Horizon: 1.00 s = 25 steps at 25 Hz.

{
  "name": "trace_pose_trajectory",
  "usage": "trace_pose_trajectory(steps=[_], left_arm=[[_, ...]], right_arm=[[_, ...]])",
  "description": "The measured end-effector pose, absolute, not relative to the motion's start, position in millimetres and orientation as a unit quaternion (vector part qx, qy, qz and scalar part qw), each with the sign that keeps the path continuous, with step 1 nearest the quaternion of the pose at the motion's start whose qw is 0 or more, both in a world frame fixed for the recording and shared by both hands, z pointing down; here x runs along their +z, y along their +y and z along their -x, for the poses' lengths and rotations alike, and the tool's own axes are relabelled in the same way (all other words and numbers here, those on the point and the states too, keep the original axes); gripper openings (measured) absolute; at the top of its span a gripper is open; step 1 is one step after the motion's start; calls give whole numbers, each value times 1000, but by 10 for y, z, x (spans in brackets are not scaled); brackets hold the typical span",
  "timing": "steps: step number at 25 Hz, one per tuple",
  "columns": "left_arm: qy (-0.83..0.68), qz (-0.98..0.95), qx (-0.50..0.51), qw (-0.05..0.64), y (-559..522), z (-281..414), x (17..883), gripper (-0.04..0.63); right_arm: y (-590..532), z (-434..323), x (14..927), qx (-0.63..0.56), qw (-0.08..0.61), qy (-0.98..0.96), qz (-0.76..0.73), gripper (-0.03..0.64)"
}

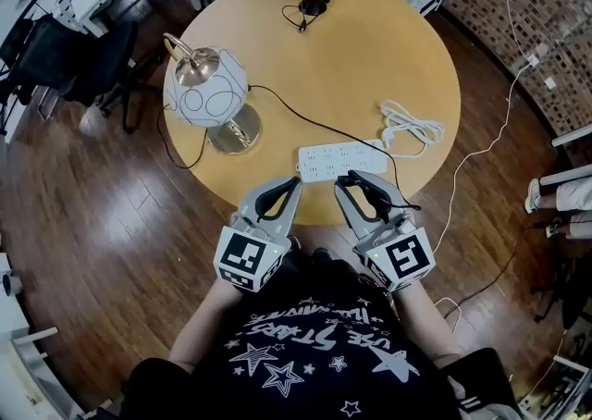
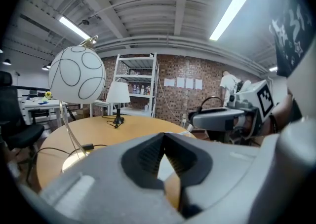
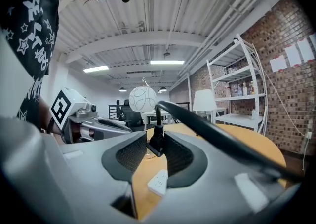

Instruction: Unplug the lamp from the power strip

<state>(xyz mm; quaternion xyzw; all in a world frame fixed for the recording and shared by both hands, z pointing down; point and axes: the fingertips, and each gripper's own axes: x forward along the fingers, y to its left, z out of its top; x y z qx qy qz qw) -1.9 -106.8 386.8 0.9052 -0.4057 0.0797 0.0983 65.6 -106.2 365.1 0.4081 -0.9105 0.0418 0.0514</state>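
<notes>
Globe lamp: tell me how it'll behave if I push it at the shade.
Likely top-heavy: the globe lamp carries a big round shade on a thin bent stem over a small round base, so a push up high may tip it. The shade looks thin-walled, probably light and fragile. Its black cord lies slack, so it should hardly resist.

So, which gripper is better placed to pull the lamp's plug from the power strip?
Right. The right gripper is closed on the black plug at the near edge of the power strip. The left gripper is shut and empty beside it.
</notes>
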Motion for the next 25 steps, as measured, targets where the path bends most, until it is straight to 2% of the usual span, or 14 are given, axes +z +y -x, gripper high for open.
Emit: trace_pose_trajectory(steps=[25], left_arm=[[-431, -894, 69, 98, -719, 31, 3805, 5]], right_arm=[[-749, -841, 3672, 26, 50, -910, -411, 114]])
